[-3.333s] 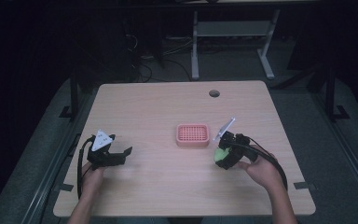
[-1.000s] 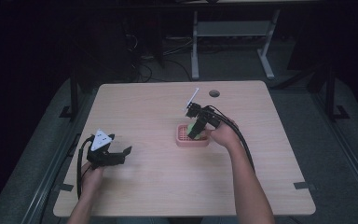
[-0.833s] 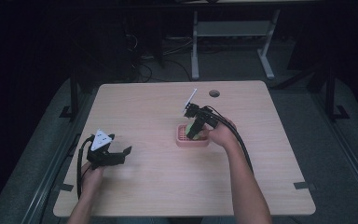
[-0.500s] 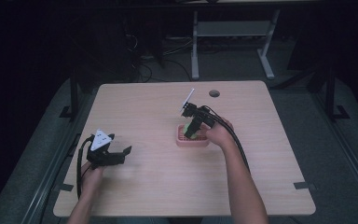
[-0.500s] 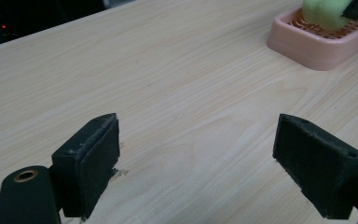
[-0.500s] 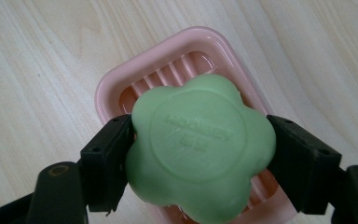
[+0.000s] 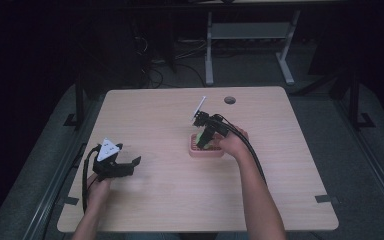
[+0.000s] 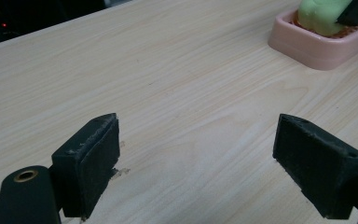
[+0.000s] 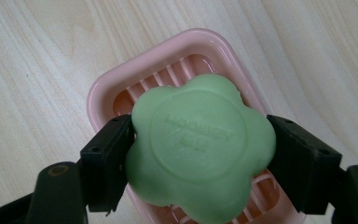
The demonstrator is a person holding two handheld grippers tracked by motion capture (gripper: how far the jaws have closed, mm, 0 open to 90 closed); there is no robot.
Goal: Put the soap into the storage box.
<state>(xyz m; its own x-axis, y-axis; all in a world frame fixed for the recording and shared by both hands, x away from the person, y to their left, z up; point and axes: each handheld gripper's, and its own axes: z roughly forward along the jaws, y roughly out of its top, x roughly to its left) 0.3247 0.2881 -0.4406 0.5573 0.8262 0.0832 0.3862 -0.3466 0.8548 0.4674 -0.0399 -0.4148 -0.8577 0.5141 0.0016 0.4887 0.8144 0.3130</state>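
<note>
1. The left gripper [image 7: 114, 162] sits low over the table [image 7: 165, 200], well to the left of the soap dish [image 7: 206, 150] and nearer the person's edge. A left hand [image 7: 98, 189] holds it from behind, and a cable loops off its near side.
2. In the left gripper view its jaws stand wide apart with only bare wood between them. They grip nothing. The soap dish [image 8: 318, 42] lies far off at the top right corner of that view, with the soap [image 8: 324, 14] showing above its rim.
3. The soap dish is a pink oblong tray with a ribbed floor. It rests flat near the middle of the table.
4. The right gripper [image 7: 205, 137] hangs directly over the soap dish, tilted down into it. The right hand [image 7: 230, 144] is just to the right of the dish, and the forearm runs back from there to the table's near edge.
5. In the right gripper view its jaws are closed on the soap [image 9: 200, 144], a green flower-shaped bar with raised letters on its face, too faint to read. One pad presses each side of the bar.
6. The soap is over the soap dish [image 9: 121, 88]. Whether it touches the ribs I cannot tell.
</note>
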